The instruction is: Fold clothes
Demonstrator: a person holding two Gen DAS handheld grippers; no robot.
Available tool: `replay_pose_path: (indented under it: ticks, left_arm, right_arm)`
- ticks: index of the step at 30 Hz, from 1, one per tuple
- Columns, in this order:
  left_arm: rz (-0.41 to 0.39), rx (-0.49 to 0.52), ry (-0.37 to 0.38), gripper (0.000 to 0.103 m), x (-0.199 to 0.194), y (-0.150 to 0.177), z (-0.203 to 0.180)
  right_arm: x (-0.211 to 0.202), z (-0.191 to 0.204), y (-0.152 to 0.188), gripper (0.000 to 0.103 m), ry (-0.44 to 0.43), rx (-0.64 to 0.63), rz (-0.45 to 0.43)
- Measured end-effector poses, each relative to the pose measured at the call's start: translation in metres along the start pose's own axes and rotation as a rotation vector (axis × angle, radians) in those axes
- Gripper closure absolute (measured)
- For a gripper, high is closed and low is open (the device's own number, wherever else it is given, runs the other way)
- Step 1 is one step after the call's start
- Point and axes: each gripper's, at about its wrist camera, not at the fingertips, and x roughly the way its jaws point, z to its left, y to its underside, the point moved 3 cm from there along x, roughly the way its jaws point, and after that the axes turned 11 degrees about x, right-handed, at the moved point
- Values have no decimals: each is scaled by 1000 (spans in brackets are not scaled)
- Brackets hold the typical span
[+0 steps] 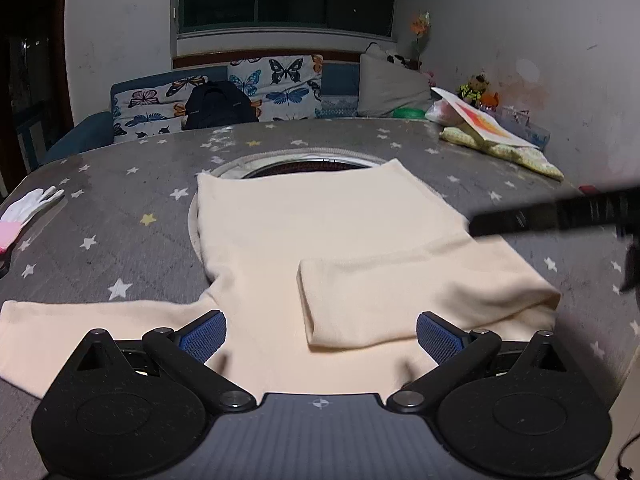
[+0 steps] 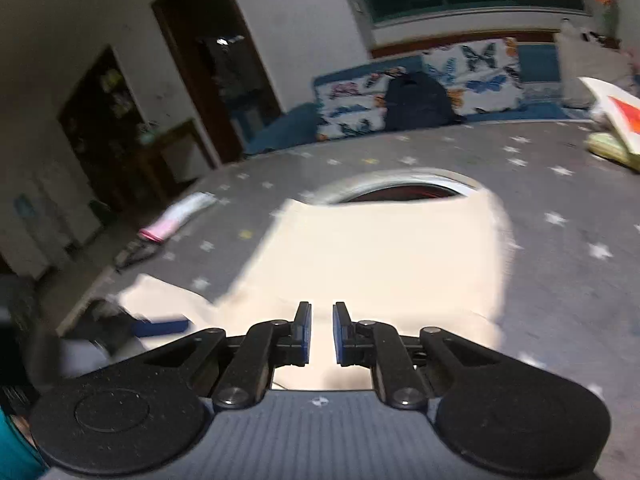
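A cream long-sleeved top (image 1: 320,232) lies flat on the grey star-print table (image 1: 120,208). Its right sleeve (image 1: 420,300) is folded across the body; its left sleeve (image 1: 80,320) stretches out to the left. My left gripper (image 1: 320,336) is open and empty, low over the near edge of the top. In the right wrist view, which is blurred, my right gripper (image 2: 322,332) hovers above the top (image 2: 380,256) with its pads (image 2: 304,332) a narrow gap apart and nothing between them. The right gripper shows as a dark blurred bar (image 1: 560,212) in the left wrist view.
A round opening (image 1: 308,164) in the table lies partly under the top's far edge. A white and pink glove (image 1: 24,212) lies at the left edge. A book and yellowish cloth (image 1: 500,136) sit at the far right. A butterfly-print sofa (image 1: 240,92) with a black backpack stands behind.
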Motion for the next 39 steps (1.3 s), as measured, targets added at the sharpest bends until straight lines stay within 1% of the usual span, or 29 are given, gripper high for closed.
replay_pose_path:
  ticks: [4, 7, 10, 14, 17, 19, 22, 23, 25, 26, 28, 31, 32, 33, 34, 35, 36, 37, 39]
  left_arm:
    - [-22, 15, 27, 1, 4, -8, -5]
    - [-38, 26, 44, 4, 7, -14, -9]
    - [-49, 46, 45, 6, 13, -19, -12]
    - [-28, 45, 27, 7, 21, -19, -9]
    - [3, 31, 26, 7, 27, -15, -5]
    - [23, 31, 31, 10, 29, -11, -5]
    - [37, 35, 53, 17, 31, -8, -8]
    - [39, 37, 55, 21, 31, -7, -9]
    - [43, 41, 61, 27, 31, -5, -11]
    - [48, 43, 63, 34, 31, -3, -12]
    - [52, 40, 60, 39, 32, -2, -11]
    - [49, 31, 47, 54, 32, -1, -9]
    - [49, 25, 40, 65, 31, -2, -8]
    - [48, 18, 33, 79, 31, -4, -7]
    - [45, 8, 34, 85, 29, -7, -5]
    - [41, -3, 34, 91, 28, -10, -3]
    - [37, -13, 35, 94, 26, -13, -1]
    - [22, -17, 37, 95, 23, -18, 0]
    - [-23, -5, 39, 97, 14, -31, 0]
  right_arm:
    - [0, -36, 14, 92, 75, 37, 24]
    - [1, -51, 22, 92, 128, 35, 47]
    - [-2, -58, 21, 92, 137, 41, 49]
    - [-11, -63, 6, 90, 135, 57, -2]
    - [-15, -65, 3, 82, 168, 22, -24]
    - [-17, -65, 6, 75, 179, 8, -19]
    - [-21, -64, 14, 72, 195, -23, -11]
    - [-23, -63, 17, 71, 200, -40, -10]
    - [-28, -59, 24, 66, 202, -71, -10]
    - [-31, -57, 27, 65, 203, -88, -12]
    - [-35, -54, 32, 63, 205, -117, -12]
    - [-41, -51, 40, 56, 204, -140, -6]
    - [-41, -50, 42, 56, 204, -149, -3]
    - [-42, -49, 45, 53, 205, -157, -3]
    - [-42, -48, 48, 49, 209, -170, -5]
    - [-41, -46, 51, 48, 212, -181, -7]
    - [-41, -45, 53, 48, 212, -188, -8]
    - [-39, -44, 54, 48, 212, -197, -9]
    - [-35, -41, 58, 46, 211, -217, -11]
